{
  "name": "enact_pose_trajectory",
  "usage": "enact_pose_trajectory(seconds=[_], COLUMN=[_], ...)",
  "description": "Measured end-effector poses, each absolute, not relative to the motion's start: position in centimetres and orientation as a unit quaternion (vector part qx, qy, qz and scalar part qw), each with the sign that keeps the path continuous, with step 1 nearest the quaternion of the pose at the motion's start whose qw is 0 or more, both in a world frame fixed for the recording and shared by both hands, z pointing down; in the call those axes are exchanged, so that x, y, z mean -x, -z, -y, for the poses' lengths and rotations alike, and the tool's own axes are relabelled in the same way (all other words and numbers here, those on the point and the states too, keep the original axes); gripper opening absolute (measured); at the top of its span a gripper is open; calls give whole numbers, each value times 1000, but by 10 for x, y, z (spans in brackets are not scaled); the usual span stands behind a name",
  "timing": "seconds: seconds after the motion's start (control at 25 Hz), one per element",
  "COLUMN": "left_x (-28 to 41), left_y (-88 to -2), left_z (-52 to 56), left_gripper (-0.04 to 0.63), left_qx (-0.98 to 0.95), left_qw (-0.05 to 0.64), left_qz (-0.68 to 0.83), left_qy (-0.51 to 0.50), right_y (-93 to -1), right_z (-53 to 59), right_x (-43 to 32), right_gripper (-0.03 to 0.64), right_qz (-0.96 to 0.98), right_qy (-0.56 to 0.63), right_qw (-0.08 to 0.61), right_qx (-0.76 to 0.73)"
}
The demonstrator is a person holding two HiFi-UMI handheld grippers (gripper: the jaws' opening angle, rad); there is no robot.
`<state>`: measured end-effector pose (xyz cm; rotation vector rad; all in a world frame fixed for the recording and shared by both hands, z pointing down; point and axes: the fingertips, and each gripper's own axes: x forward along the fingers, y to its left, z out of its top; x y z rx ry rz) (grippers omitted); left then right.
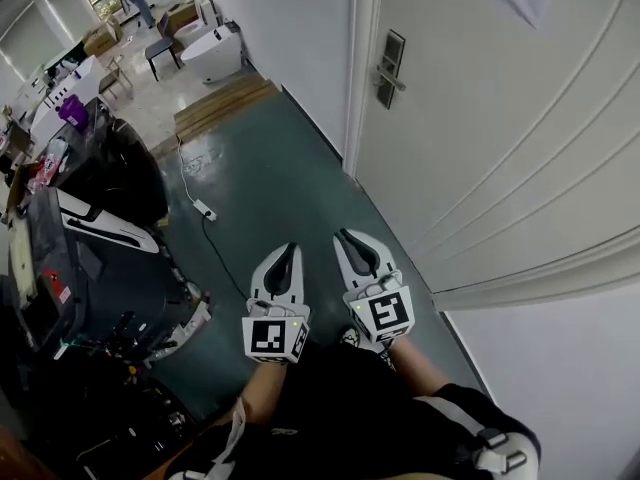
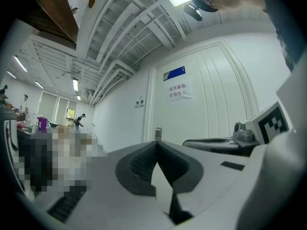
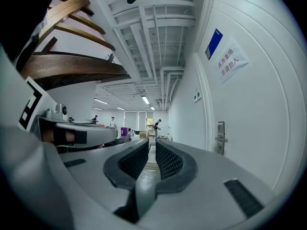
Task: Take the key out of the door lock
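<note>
L claw (image 1: 291, 248), R claw (image 1: 343, 235): white, blk-lined.

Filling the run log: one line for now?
left gripper: shut, empty | right gripper: slightly apart, empty | door lock: not reached

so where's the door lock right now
In the head view the door lock is upper right of centre, on the left edge of the white door, next to the door frame.

Left gripper (image 1: 291, 247) level, jaws pressed together, empty. Right gripper (image 1: 342, 236) just beside it, also level. Its jaws seemingly a sliver apart, nothing between.
</note>
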<state>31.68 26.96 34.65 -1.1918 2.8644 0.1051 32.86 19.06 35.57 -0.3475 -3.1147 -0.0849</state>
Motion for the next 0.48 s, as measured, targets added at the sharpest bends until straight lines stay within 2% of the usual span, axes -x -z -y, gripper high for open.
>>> enact_pose_trajectory(seconds=[0.32, 0.48], left_x=[-331, -344], left_y=[-367, -379], left_z=[-235, -229], left_gripper=[23, 23], left_qx=[395, 392], left_qw=[3, -8], left_qz=[-918, -919], left_qy=[-39, -38], right_y=[-375, -391], right_z=[-147, -125], right_x=[-350, -364], right_gripper=[189, 216], right_qz=[993, 995], right_qy=[-40, -39], right_qw=[9, 19], right_qx=[109, 93])
